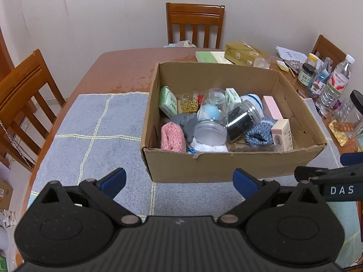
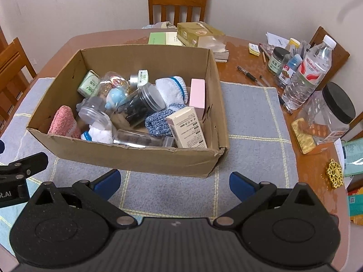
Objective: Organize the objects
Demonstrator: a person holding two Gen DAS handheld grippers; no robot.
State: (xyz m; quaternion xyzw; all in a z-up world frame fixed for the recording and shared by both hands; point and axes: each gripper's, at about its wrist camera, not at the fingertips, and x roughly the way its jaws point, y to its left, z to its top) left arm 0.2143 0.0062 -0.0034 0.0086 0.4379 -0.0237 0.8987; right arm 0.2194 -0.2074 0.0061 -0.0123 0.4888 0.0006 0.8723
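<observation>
left gripper [image 1: 179, 179], right gripper [image 2: 174, 181]: jaws wide, empty, apparently hovering before cardboard box [image 2: 136, 156].

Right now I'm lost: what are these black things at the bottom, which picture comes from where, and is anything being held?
Each black shape is a hand-held gripper carried by a person, with a camera looking along its blue fingers. One picture looks out from the left hand-held gripper, the other from the right hand-held gripper. Both are open and hold nothing. Ahead, on a grey cloth, stands a cardboard box full of jars, socks and small cartons.
</observation>
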